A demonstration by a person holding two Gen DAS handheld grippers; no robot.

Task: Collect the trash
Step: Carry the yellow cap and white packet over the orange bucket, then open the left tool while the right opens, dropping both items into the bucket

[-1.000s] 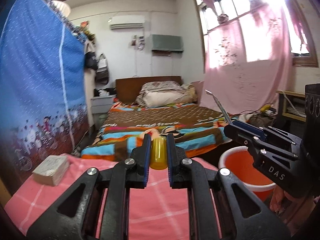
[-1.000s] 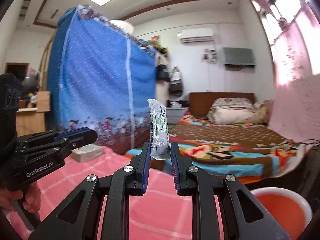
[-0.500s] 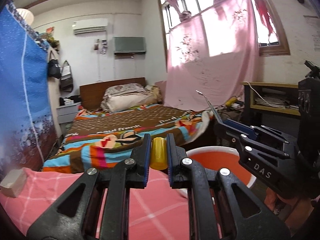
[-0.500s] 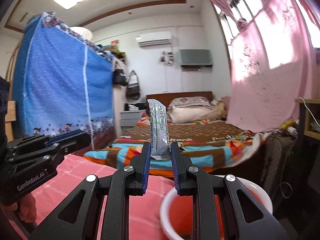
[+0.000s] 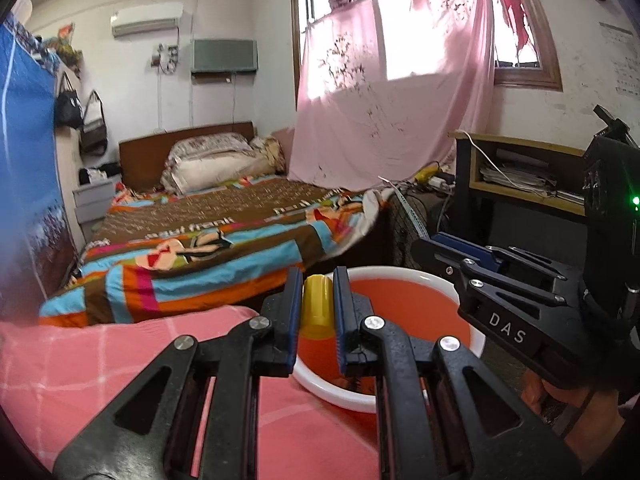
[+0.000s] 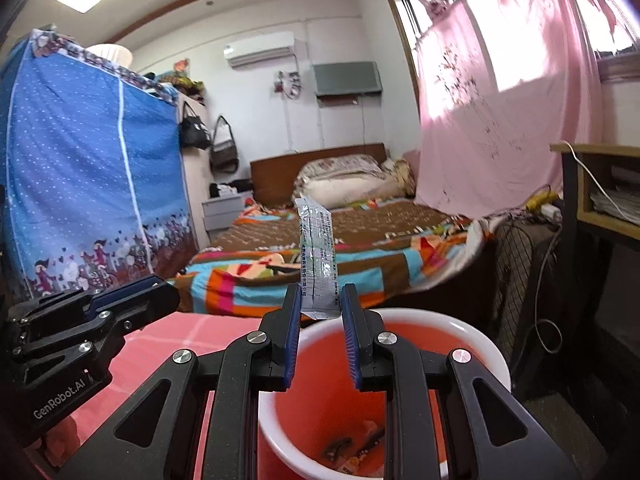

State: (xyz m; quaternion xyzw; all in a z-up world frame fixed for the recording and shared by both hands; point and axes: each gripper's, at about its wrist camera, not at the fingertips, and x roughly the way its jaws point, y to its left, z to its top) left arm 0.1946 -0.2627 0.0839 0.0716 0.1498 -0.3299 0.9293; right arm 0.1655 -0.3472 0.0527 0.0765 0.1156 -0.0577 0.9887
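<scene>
My left gripper (image 5: 317,307) is shut on a small yellow cylinder (image 5: 317,305), held upright at the near rim of the orange trash bin (image 5: 404,304) with its white rim. The right gripper (image 6: 320,312) is shut on a thin silvery sachet (image 6: 317,262) that sticks up from its jaws, right above the bin (image 6: 320,396). Several scraps lie on the bin's bottom in the right wrist view. Each gripper shows in the other's view: the right gripper (image 5: 424,246) beside the bin, the left gripper (image 6: 160,294) over the pink cloth.
The pink checked tablecloth (image 5: 100,364) ends at the bin. Beyond lie a bed (image 5: 208,240) with a striped cover, a blue fabric wardrobe (image 6: 88,184), a pink curtain (image 5: 384,120) and a wooden desk (image 5: 520,176) with cables.
Both grippers have swung to the right, away from the tissue pack and the wardrobe, and now hang at the orange bin, each keeping its hold on its piece of trash.
</scene>
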